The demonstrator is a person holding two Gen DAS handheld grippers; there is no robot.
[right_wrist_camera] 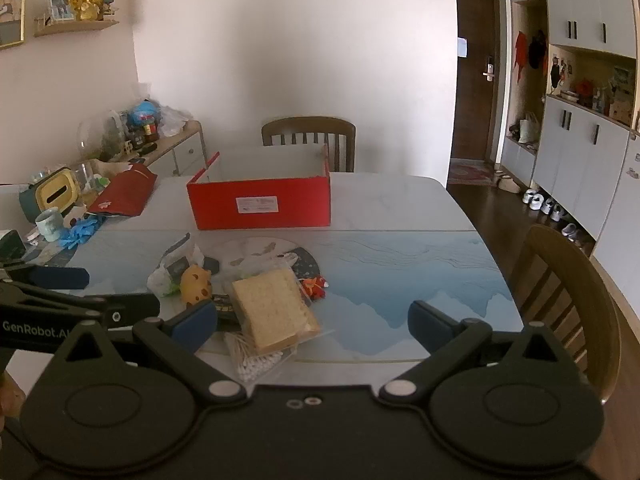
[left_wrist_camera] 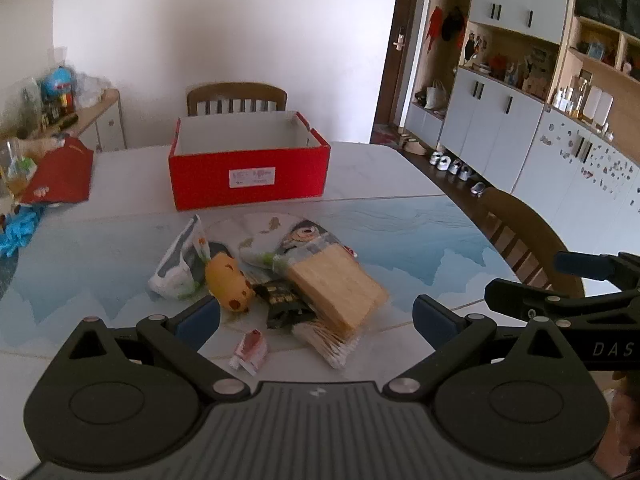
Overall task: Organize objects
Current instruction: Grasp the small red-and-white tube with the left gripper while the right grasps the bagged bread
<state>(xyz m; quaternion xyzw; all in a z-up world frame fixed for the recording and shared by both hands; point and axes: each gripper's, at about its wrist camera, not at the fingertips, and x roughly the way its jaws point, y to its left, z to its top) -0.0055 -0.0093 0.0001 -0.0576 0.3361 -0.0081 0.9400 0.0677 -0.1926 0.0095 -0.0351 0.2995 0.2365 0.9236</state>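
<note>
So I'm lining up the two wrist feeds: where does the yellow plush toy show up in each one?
Left wrist view: yellow plush toy, lower centre-left, just beyond the left gripper's left finger.
Right wrist view: the toy sits left of centre, left of the bagged bread.
Shared landmark: the red box stands farther back on the table in both views.

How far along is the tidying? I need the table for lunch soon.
Nothing looks done: no item shows in the red box, though its floor is hidden. Both the left gripper and right gripper are open and hold nothing. The bagged bread, yellow plush, cotton swabs and packets remain piled on the table.
</note>
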